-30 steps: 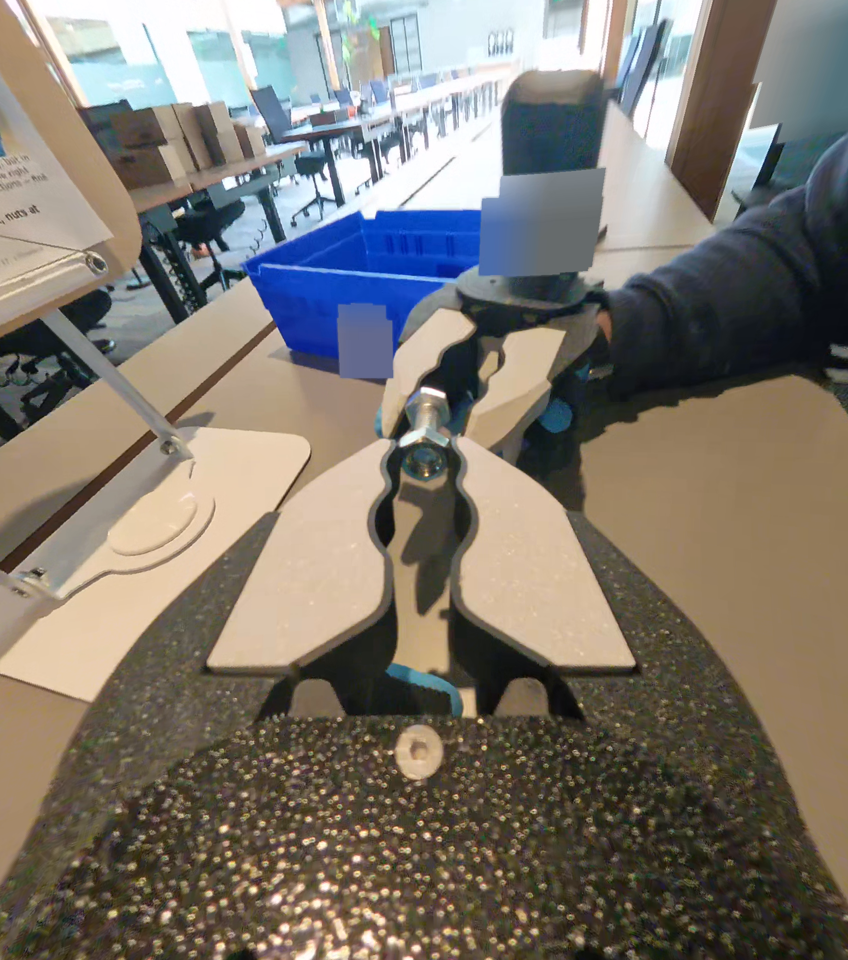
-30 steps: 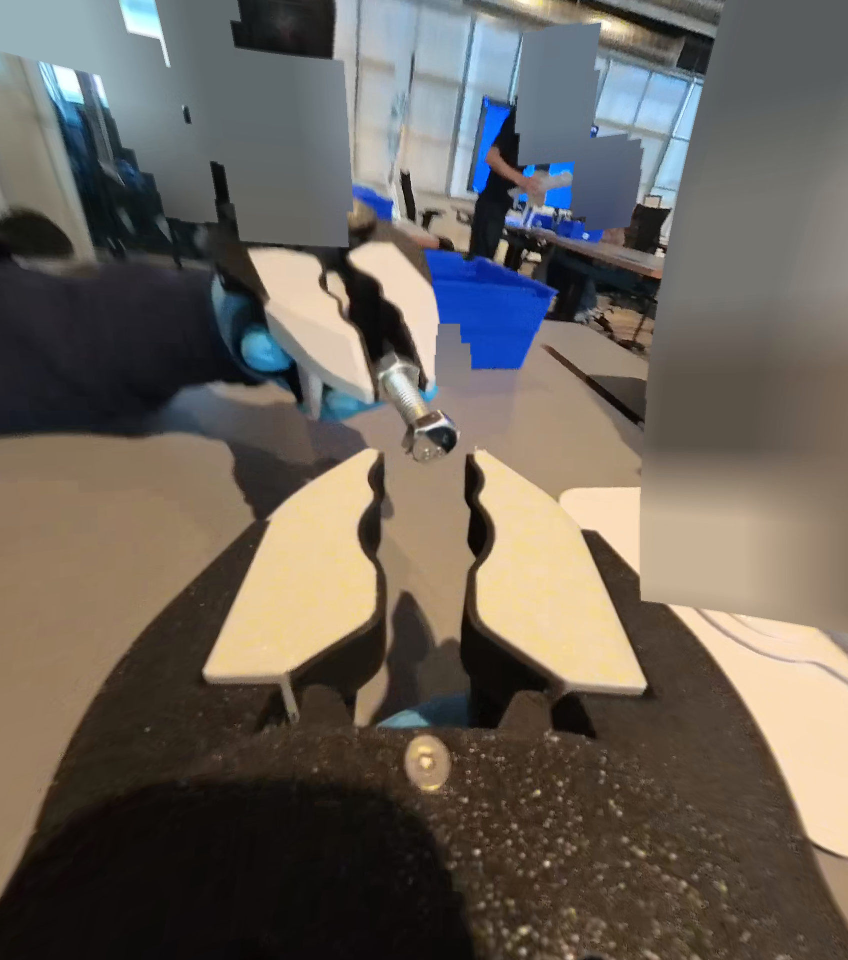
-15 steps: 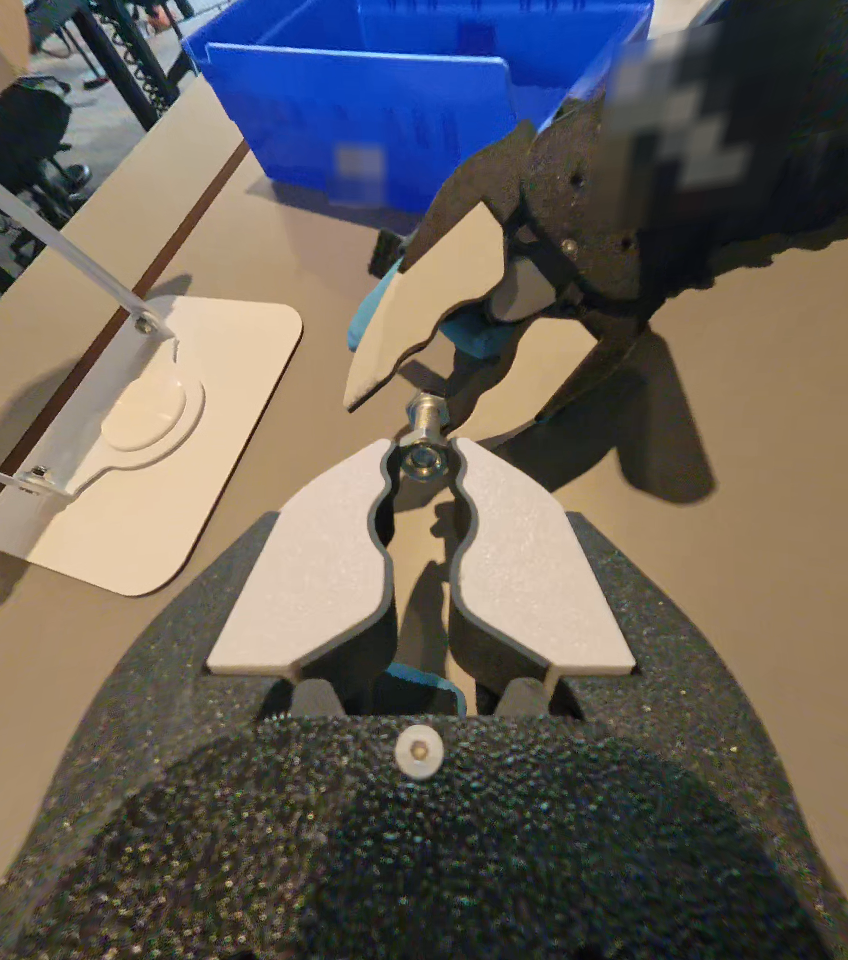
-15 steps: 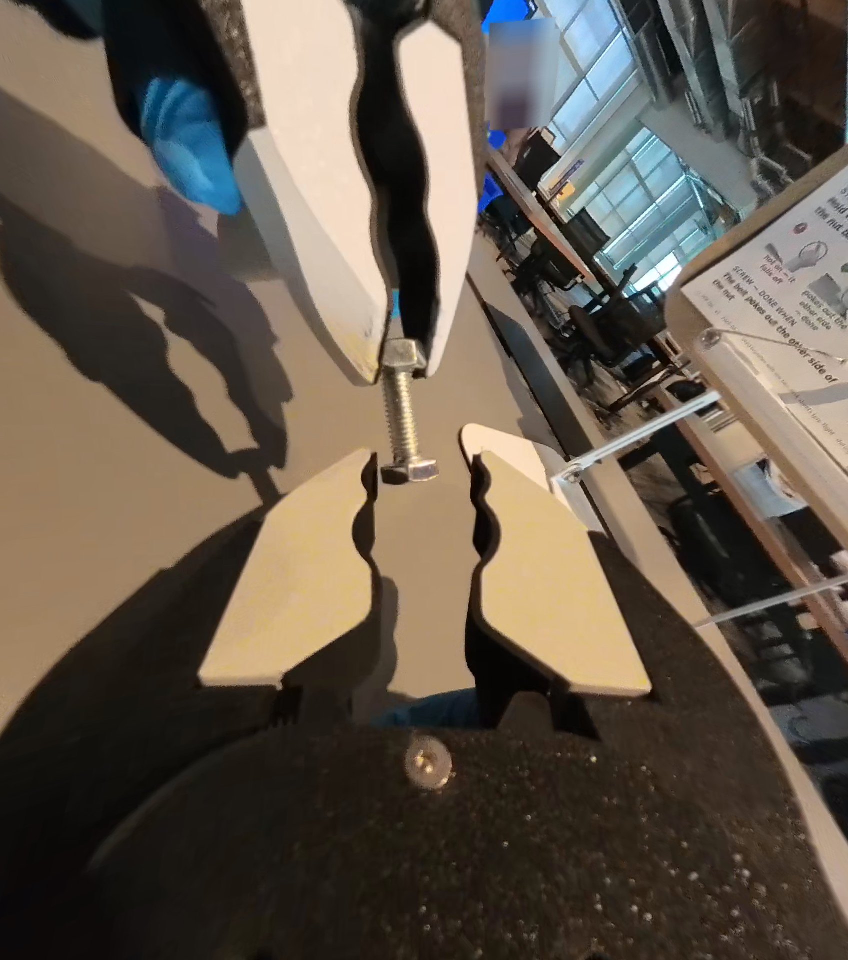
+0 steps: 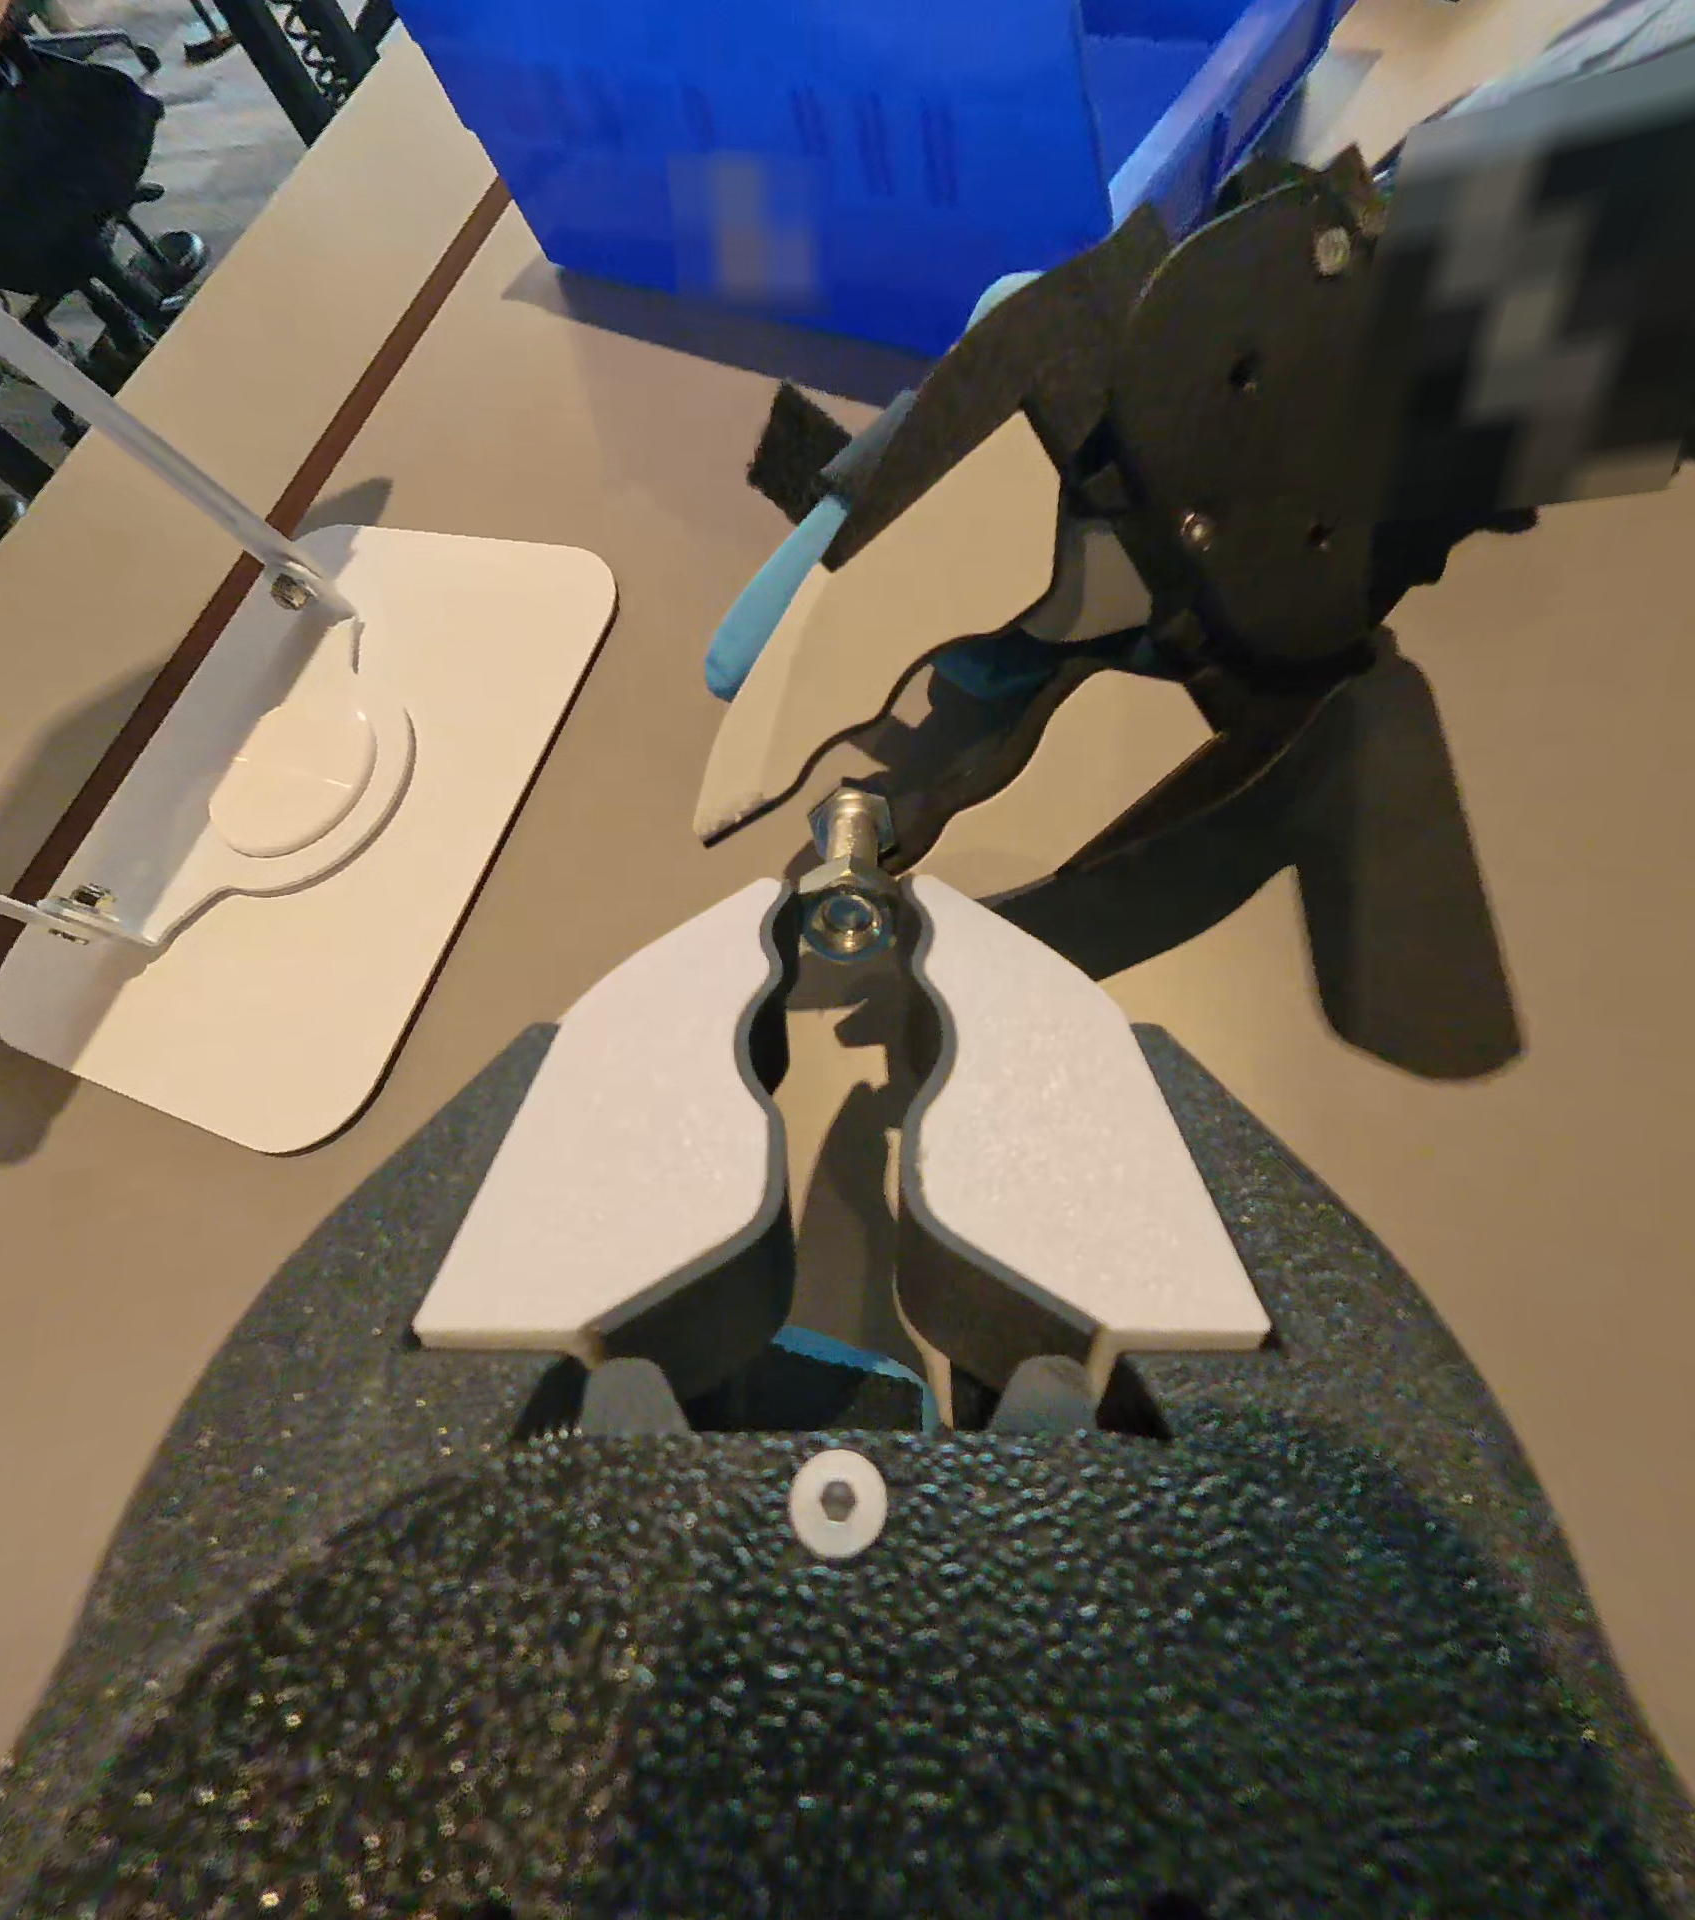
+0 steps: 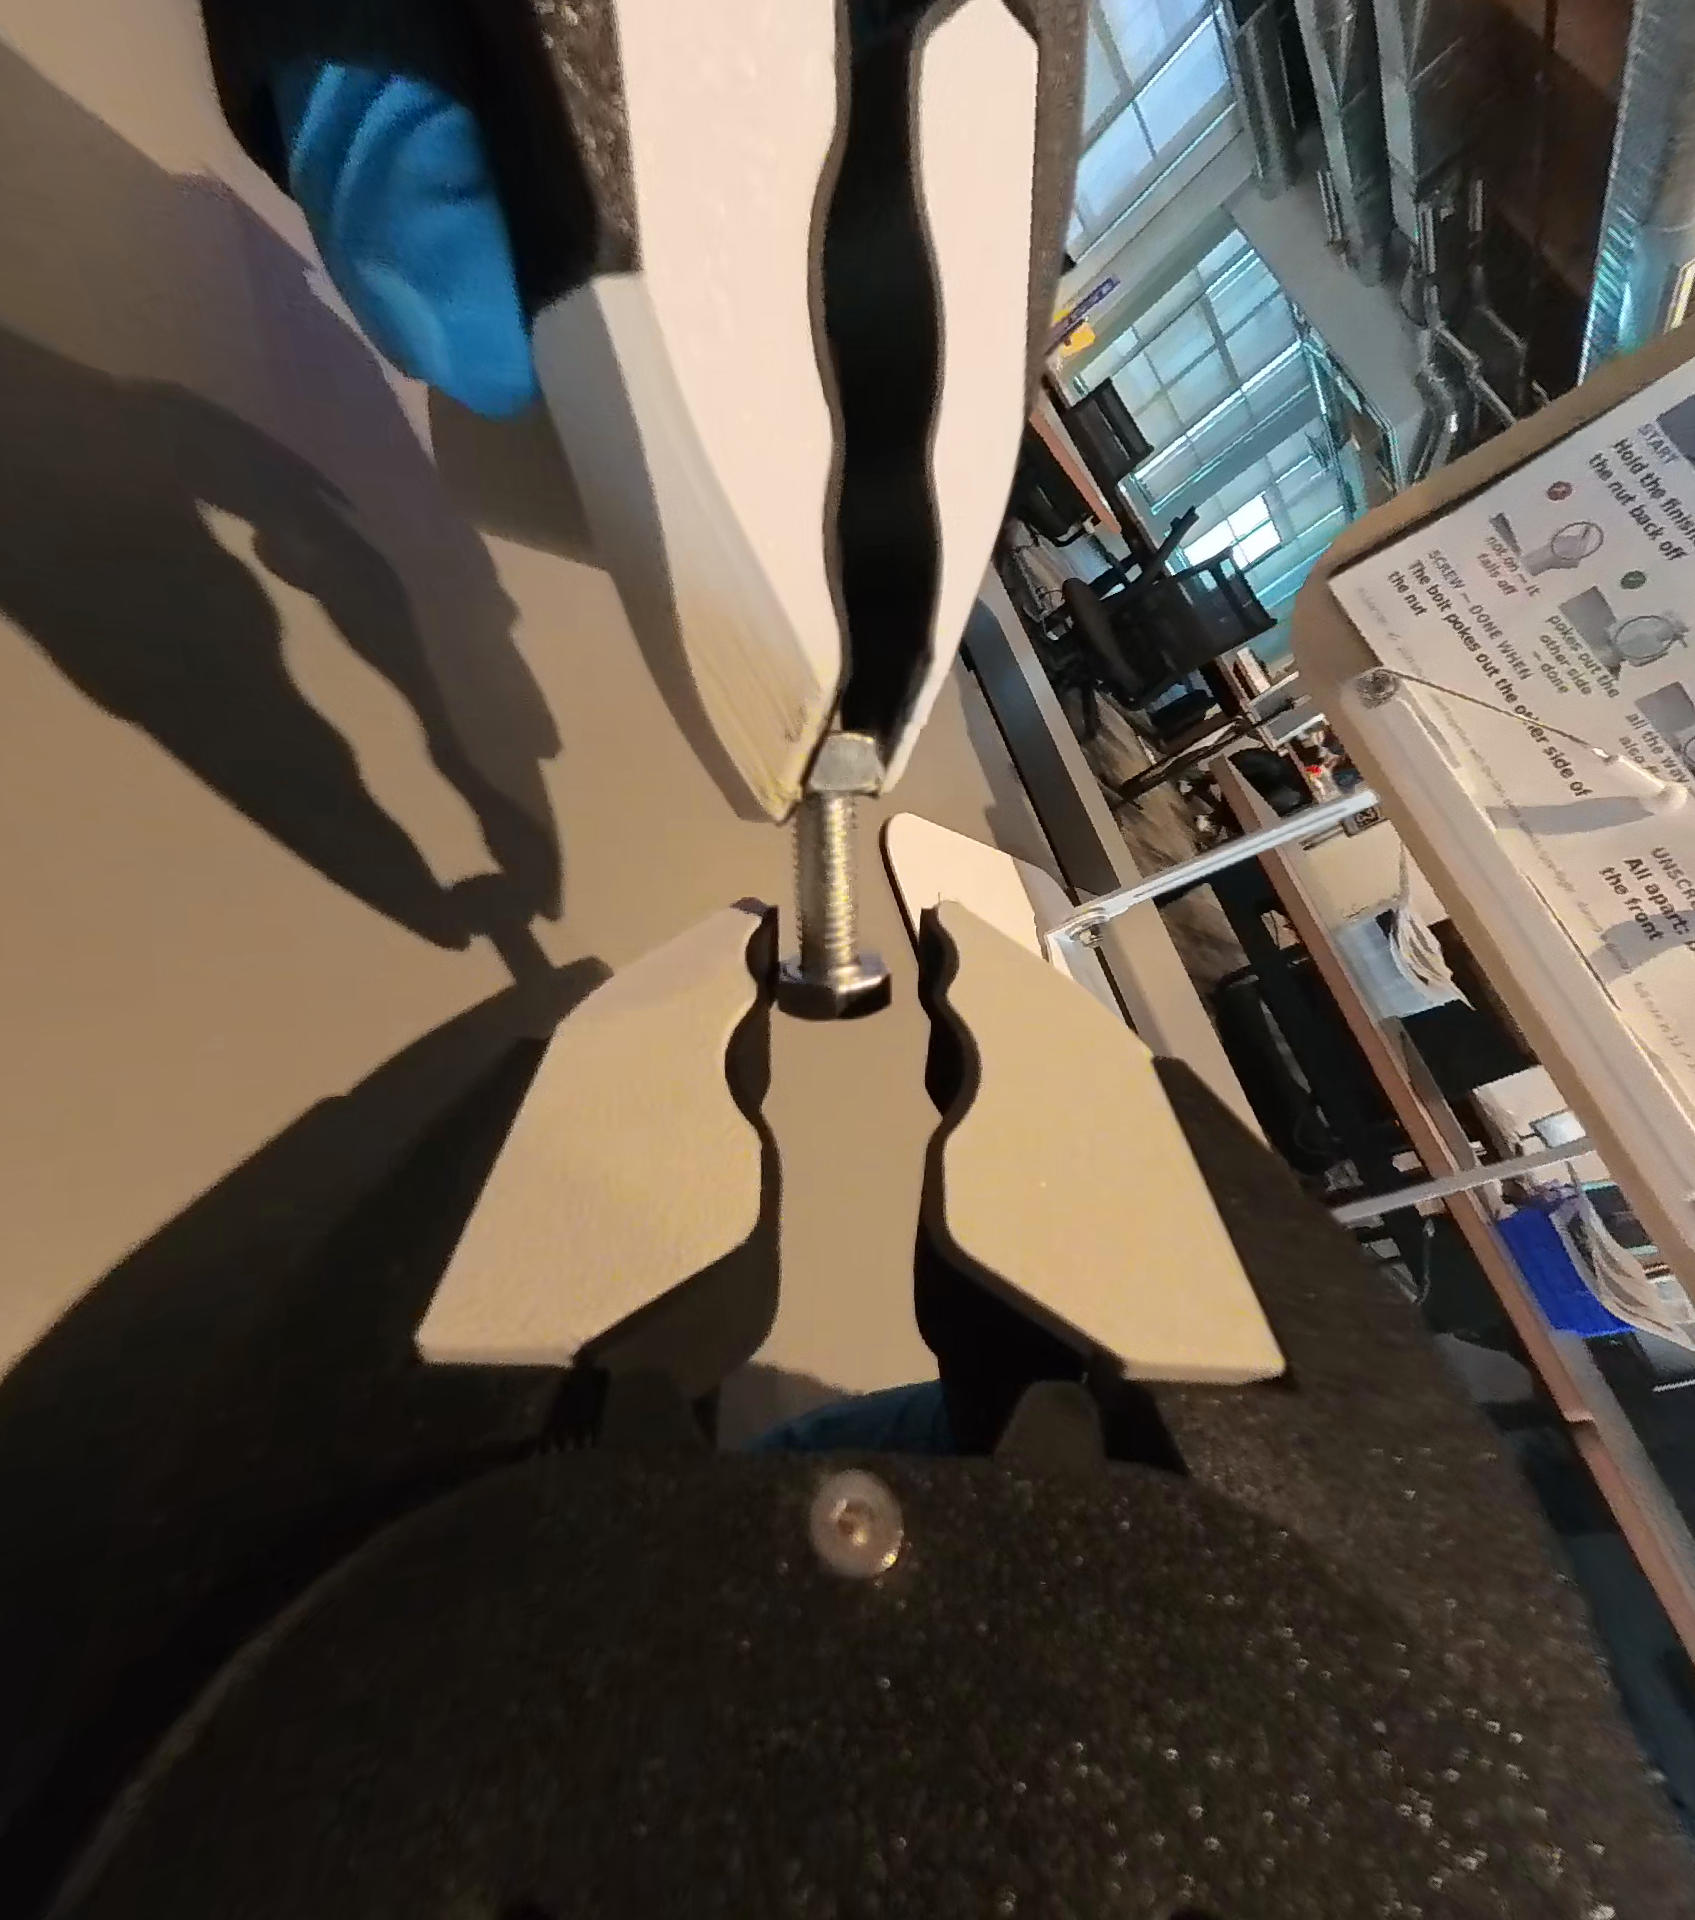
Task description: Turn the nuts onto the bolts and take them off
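Observation:
A silver bolt (image 6: 822,883) with a nut (image 5: 843,920) threaded on its end is held above the tan table. My left gripper (image 5: 843,904) is shut on the nut; in the right wrist view it (image 6: 843,774) comes down from the top, pinching the nut (image 6: 848,769). The bolt's hex head (image 6: 832,997) lies between the fingertips of my right gripper (image 6: 838,930), which is open, with a gap on the right side. In the left wrist view the right gripper (image 5: 822,821) comes in from the upper right, its jaws apart around the bolt head (image 5: 853,816).
A blue bin (image 5: 822,135) stands at the back of the table. A white stand base (image 5: 303,831) lies to the left and carries an instruction sheet (image 6: 1601,675). A small black strip (image 5: 791,447) lies near the bin. A blue-gloved hand (image 6: 407,260) holds the left gripper. My left and right fingertips are right by each other.
Both grippers have tilted down towards the table. The right gripper has rolled and closed in, so the bolt head now sits between its open fingertips. The left gripper stays shut on the nut.

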{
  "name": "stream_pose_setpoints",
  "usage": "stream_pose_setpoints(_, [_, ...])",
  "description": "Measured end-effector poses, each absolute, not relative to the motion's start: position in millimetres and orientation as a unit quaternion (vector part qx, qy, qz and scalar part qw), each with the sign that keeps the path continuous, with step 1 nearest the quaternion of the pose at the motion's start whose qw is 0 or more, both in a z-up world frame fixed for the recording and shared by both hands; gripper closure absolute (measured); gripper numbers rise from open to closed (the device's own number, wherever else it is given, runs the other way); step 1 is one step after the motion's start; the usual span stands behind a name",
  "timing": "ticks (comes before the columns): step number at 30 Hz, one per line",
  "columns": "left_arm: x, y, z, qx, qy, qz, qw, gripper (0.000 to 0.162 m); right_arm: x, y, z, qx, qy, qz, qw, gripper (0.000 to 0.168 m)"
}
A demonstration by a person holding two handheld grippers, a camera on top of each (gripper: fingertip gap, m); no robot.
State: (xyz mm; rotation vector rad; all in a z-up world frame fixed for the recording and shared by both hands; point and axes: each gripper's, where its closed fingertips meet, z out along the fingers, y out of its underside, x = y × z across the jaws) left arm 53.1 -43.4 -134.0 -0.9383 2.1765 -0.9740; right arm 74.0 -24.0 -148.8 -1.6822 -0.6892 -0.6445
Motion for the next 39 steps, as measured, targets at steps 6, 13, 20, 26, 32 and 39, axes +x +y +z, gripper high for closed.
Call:
stream_pose_setpoints(6, [54, -45, -134, -0.356, 0.812, -0.365, 0.284, 0.145, 75, -23, -150, -0.716, -0.293, -0.285, 0.566, 0.145])
stream_pose_setpoints(13, [53, -45, -133, -0.358, 0.811, -0.367, 0.283, 0.145, 74, -23, -151, -0.718, -0.297, -0.282, 0.563, 0.152])
stream_pose_setpoints(20, [59, -40, -125, -0.359, 0.795, -0.374, 0.315, 0.138, 76, -23, -150, -0.731, -0.282, -0.253, 0.567, 0.152])
stream_pose_setpoints(26, [67, -33, -93, -0.356, 0.739, -0.435, 0.37, 0.115, 76, -23, -140, -0.729, -0.256, -0.22, 0.595, 0.152])
stream_pose_setpoints(32, [56, -37, -29, -0.326, 0.611, -0.613, 0.381, 0.117, 55, -26, -94, -0.688, -0.158, -0.011, 0.709, 0.152])
stream_pose_setpoints(39, [49, -38, -16, -0.333, 0.562, -0.688, 0.315, 0.127, 42, -40, -68, -0.626, -0.1, 0.185, 0.751, 0.152])
